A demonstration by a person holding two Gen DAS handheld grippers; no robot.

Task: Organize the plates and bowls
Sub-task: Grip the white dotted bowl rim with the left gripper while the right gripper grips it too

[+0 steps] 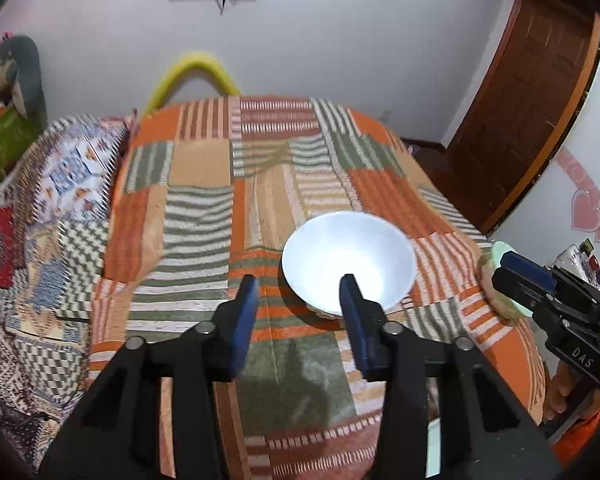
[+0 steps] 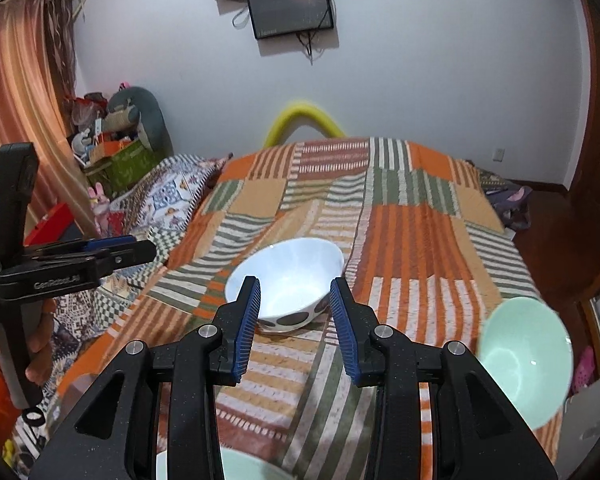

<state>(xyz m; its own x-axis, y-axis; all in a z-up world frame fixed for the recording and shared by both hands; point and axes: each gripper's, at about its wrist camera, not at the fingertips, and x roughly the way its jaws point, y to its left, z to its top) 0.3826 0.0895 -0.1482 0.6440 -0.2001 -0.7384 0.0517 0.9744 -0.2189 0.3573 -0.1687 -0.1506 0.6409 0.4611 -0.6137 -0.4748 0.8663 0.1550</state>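
Observation:
A white bowl (image 1: pixel 348 260) with dark spots on its outside sits upright on the patchwork bedspread (image 1: pixel 204 184); it also shows in the right wrist view (image 2: pixel 288 280). My left gripper (image 1: pixel 298 292) is open and empty, just short of the bowl's near left rim. My right gripper (image 2: pixel 294 294) is open and empty, just in front of the same bowl. A mint green bowl (image 2: pixel 526 360) lies at the bed's right edge, seen partly behind the right gripper in the left view (image 1: pixel 504 252). Another pale green dish (image 2: pixel 252 466) peeks out at the bottom, under the right gripper.
A patterned pillow (image 1: pixel 76 168) lies at the bed's left. A yellow foam tube (image 1: pixel 192 76) arches behind the bed. A brown door (image 1: pixel 528 112) stands at right. Cluttered boxes and toys (image 2: pixel 116 136) fill the left corner. A monitor (image 2: pixel 292 8) hangs on the wall.

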